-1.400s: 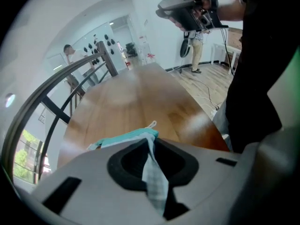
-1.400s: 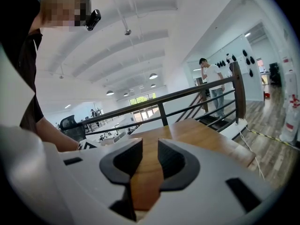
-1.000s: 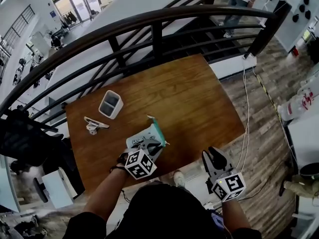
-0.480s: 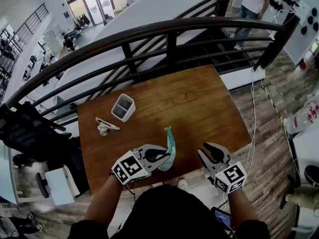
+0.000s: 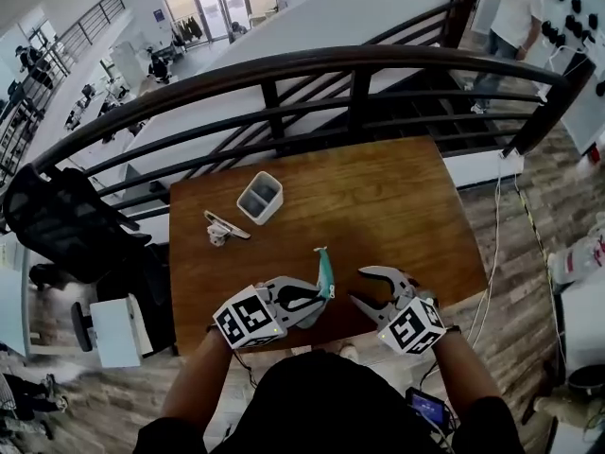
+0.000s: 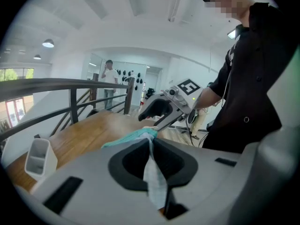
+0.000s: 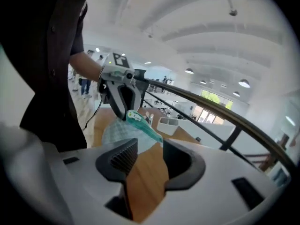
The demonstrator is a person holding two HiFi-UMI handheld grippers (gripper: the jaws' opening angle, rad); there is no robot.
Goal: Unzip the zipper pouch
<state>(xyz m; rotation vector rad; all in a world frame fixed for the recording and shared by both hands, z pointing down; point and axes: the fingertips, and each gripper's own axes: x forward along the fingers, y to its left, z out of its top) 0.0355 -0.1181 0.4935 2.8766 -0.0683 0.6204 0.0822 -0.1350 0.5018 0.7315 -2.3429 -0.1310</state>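
One dark curved metal railing (image 5: 284, 64) arcs across the far side, just behind one brown wooden table (image 5: 397, 197). One person (image 5: 515, 12) stands well beyond the railing, and white cables (image 5: 492, 244) hang past the table's right edge.

There are two tongs, both at the table's near edge and pointing towards each other. The left tongs (image 5: 317, 296) are pressed together, pinching the one pale fabric zipper pouch (image 5: 324, 274) with a teal zip edge. The zipper pouch is lifted off the table, with its teal edge uppermost and its pale cloth caught between the pads. The right tongs (image 5: 359, 287) are just beside it with the jaws spread. They have just been opening, and only the wooden table shows through the gap. The teal edge lies just past their tips.

One white two-compartment plastic holder (image 5: 260, 197) stands upright, well apart from the tongs at the table's far left. One small white and grey object (image 5: 222, 227) lies near it; what it is cannot be told. Nothing lies between the pouch and the right tongs.
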